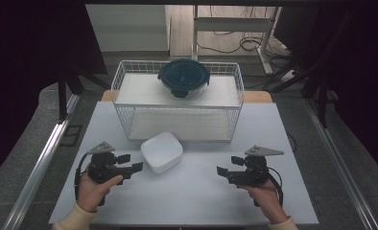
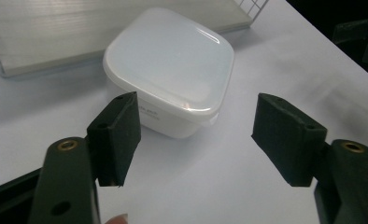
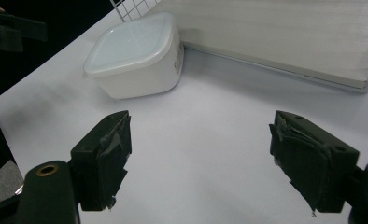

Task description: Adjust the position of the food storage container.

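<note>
White lidded container (image 1: 162,151) resting on the pale worktop (image 1: 201,191), lid on, just in front of the wire rack (image 1: 124,96), toward the rack's left half. From the middle of the worktop in the high view, container at about 11 o'clock, near.

Left hand-held gripper (image 1: 132,163) held in the left hand (image 1: 92,189) at roughly 9 o'clock from the container, jaws level and pointing toward it, just beside its left edge but apart from it. In the left gripper view (image 2: 196,135), jaws spread, nothing pinched; container (image 2: 170,70) lying ahead at 12 o'clock, its near corner reaching almost between the two pads without touching either.

Right hand-held gripper (image 1: 228,167) held in the right hand (image 1: 266,201) at about 4 o'clock from the container, well apart, jaws aimed left across the worktop. In the right gripper view (image 3: 198,154), jaws spread wide over bare worktop, nothing between them; worn, ragged padding on both pads; container (image 3: 133,53) at about 11 o'clock ahead, rack base (image 3: 289,32) behind it at 1 o'clock.

On the rack's upper shelf, a round glass bowl with a dark blue lid (image 1: 183,76), at 12 o'clock from the white container, well apart.
</note>
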`<state>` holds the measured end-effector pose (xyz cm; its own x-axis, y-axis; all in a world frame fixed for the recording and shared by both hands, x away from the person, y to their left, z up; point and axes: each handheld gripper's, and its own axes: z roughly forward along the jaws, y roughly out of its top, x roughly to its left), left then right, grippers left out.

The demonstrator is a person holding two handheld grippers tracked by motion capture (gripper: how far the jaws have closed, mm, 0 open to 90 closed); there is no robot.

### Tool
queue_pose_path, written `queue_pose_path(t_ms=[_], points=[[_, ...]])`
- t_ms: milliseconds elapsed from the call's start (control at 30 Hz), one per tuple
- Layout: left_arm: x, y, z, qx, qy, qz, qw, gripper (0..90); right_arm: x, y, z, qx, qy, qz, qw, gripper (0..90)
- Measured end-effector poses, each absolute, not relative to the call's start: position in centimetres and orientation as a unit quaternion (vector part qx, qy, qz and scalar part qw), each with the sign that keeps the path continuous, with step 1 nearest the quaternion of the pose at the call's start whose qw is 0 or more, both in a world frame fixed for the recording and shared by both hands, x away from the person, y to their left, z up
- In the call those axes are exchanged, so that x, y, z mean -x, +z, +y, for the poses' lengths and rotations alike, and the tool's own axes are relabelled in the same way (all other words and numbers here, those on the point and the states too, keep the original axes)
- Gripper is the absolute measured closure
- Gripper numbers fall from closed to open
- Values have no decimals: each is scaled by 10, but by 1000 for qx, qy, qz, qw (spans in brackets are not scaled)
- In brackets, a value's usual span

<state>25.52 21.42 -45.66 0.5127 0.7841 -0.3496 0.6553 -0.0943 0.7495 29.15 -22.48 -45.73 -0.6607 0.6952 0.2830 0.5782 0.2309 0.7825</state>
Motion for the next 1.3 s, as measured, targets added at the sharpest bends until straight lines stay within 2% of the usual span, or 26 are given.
queue_pose_path(t_ms=[267, 633, 767, 867, 1067, 1300], points=[[-275, -438, 207, -745, 80, 478, 459, 407, -292, -459, -225, -409, 460, 786, 58, 207], [-318, -424, 195, -775, 90, 464, 420, 596, -295, -462, -227, -410, 459, 786, 57, 207], [-337, -425, 196, -775, 79, 474, 410, 744, -295, -463, -228, -414, 456, 786, 55, 207], [-352, -433, 196, -782, 92, 486, 379, 832, -294, -462, -228, -414, 458, 785, 58, 206], [-370, -445, 188, -794, 127, 493, 332, 890, -295, -463, -230, -415, 457, 785, 60, 207], [-386, -465, 183, -804, 112, 497, 305, 895, -295, -464, -229, -415, 454, 786, 63, 206]])
